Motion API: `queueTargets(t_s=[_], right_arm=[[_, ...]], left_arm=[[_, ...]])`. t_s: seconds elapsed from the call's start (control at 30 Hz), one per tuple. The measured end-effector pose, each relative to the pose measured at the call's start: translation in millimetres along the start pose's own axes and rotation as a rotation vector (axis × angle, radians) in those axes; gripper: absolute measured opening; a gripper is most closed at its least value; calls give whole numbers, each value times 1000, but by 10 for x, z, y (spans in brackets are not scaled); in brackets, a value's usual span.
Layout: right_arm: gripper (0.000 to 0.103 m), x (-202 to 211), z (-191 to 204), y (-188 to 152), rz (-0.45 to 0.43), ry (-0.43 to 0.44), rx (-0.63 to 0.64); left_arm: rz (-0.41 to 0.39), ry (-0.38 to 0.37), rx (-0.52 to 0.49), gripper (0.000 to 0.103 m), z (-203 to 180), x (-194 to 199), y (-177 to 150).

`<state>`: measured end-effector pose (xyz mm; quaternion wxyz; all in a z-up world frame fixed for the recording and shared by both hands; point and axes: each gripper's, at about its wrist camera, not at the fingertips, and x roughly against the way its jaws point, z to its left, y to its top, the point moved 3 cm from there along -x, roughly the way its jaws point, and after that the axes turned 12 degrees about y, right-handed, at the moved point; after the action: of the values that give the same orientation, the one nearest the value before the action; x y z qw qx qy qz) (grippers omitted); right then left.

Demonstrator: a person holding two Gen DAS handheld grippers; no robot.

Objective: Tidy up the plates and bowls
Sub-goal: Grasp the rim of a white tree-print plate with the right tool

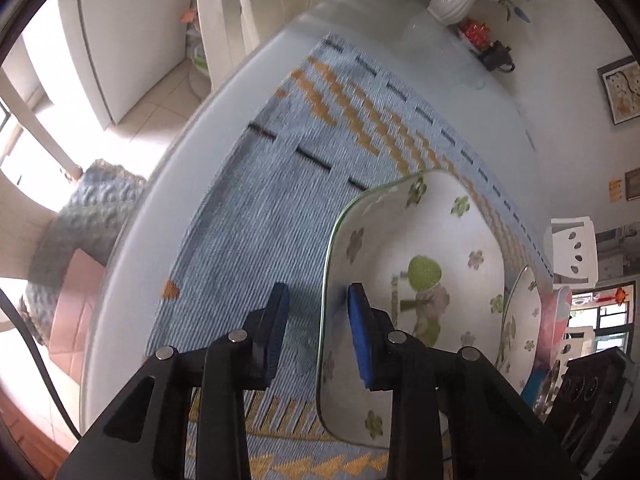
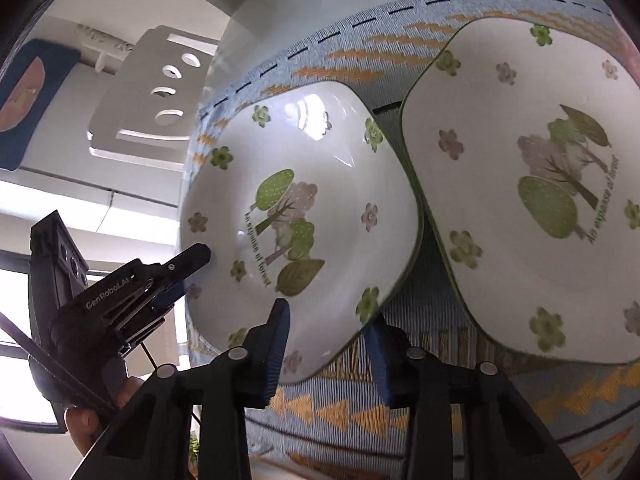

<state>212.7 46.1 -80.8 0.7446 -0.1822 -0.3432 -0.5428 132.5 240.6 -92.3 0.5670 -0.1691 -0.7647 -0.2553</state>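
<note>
Two white square plates with tree and flower prints lie on a blue woven placemat [image 1: 256, 216]. In the left wrist view my left gripper [image 1: 318, 332] is open, its jaws straddling the left rim of the near plate [image 1: 420, 280]. The second plate [image 1: 520, 320] shows edge-on at the right. In the right wrist view my right gripper [image 2: 328, 344] is open around the near edge of the left plate [image 2: 304, 220]. The other plate [image 2: 540, 188] lies to its right. The left gripper [image 2: 188, 276] sits at the left plate's far-left rim.
The placemat covers a round white table [image 1: 168, 184]. A white vase with flowers [image 1: 460, 0] and a small dark teapot [image 1: 496, 56] stand at the table's far side. White chairs [image 2: 152, 92] stand around the table.
</note>
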Motion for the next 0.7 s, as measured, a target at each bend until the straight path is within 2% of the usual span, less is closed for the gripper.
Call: queueTargets(t_s=[0.1,0.2,0.23,0.3,0.4,0.47,0.7], right_arm=[[27,-50,-44,0,-2,-16,15],[24,-44,-34,9,-23,-34,60],[22,-45,-22,6,-23,-48,86],[23,-36,8,4,-25,-63,141],[23,0,41,-2,-36,-85,210],[23,33,107,3,-51,-122,283],[22,98,116,-62,-29,-120,340]], left_arm=[[10,-21,-17,26,-57,-35,13],[-8,-13,-80,23,-175,-30,-23],[-36,28,-111,22,-226,-14,-62],[-68,68,-159,23,-274,-3,-104],[-78,29,-154,23,-236,58,-172],[-100,36,-168,22,-231,124,-245],[-164,78,-219,22,-157,350,-544]])
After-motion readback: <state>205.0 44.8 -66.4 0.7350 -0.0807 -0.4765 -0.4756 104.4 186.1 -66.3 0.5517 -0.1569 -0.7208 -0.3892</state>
